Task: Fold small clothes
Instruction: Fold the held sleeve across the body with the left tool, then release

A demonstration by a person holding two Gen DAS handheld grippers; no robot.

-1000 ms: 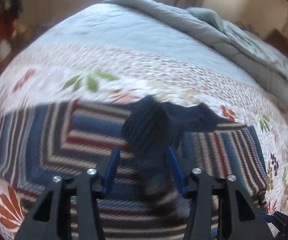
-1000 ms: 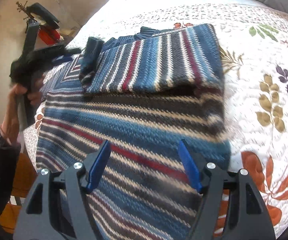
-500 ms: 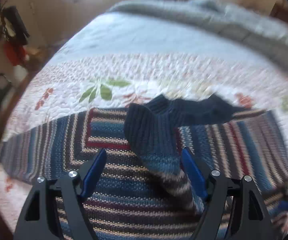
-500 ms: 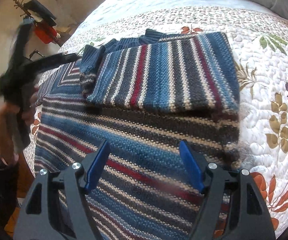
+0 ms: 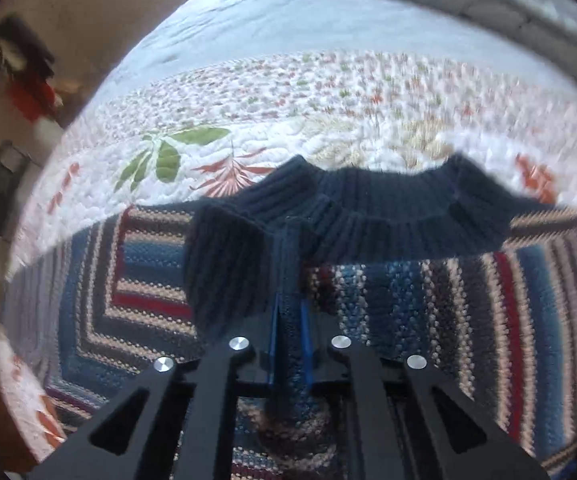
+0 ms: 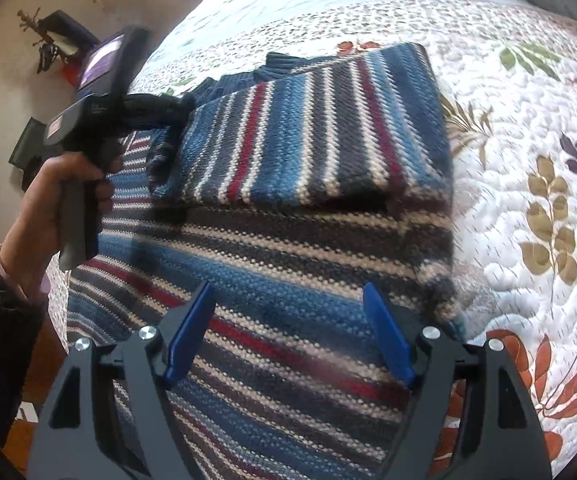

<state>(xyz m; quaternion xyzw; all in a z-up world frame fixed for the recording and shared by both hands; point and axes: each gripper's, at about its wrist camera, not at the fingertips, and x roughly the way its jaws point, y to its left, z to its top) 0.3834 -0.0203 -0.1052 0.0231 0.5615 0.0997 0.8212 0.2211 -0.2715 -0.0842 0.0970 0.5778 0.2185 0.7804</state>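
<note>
The striped sweater (image 6: 296,208) lies across the near edge of the bed (image 6: 528,128), one side folded over the body, and it looks thick, soft and floppy, so it should sag and drag on the quilt rather than slip. The left tool (image 5: 288,320) is clamped on the dark ribbed cuff (image 5: 232,264) of a sleeve. The right tool (image 6: 288,332) hovers spread wide and empty over the lower stripes; I judge the ribbed hem and cuffs the firmest holds.

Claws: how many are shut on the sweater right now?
1. The left claw is shut on the sweater at its dark ribbed cuff. The right claw is open above the sweater's striped body.
</note>
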